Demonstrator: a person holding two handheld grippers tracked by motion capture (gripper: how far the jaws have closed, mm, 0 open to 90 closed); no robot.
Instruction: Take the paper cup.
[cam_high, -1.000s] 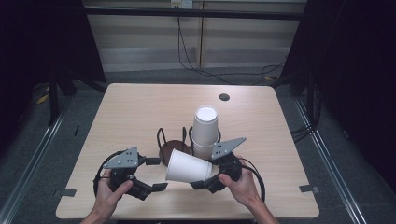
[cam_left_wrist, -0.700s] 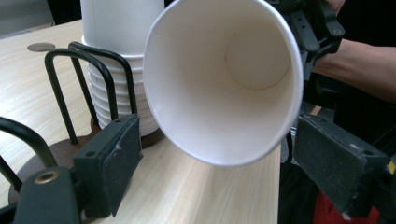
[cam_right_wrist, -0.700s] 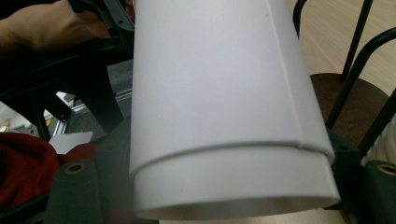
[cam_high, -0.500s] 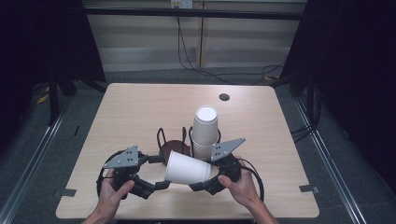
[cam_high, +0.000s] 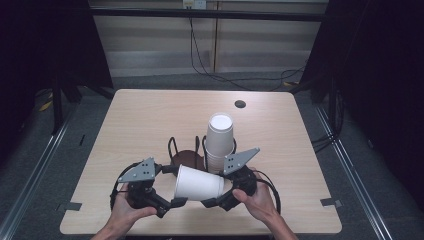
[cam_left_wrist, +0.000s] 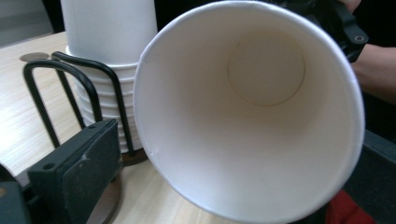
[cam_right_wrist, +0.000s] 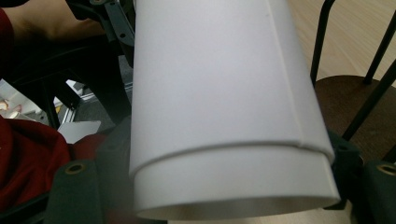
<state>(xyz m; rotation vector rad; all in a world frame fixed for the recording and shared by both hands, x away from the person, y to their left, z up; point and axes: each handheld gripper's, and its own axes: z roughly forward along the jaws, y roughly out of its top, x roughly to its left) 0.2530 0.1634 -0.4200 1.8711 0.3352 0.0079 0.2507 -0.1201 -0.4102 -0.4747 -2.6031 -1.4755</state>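
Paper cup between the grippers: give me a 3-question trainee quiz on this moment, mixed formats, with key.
1. True or false: the single paper cup stands upright on the table.
2. Multiple choice: the stack of cups sits in A) the wire cup holder, B) a cardboard box, C) a person's bare hand.
3. Fill in: in the left gripper view, the camera looks into the cup's ____ end.

Key
1. False: it lies sideways, held at its base end by the right gripper; the left gripper stands with jaws open at its rim.
2. A
3. open
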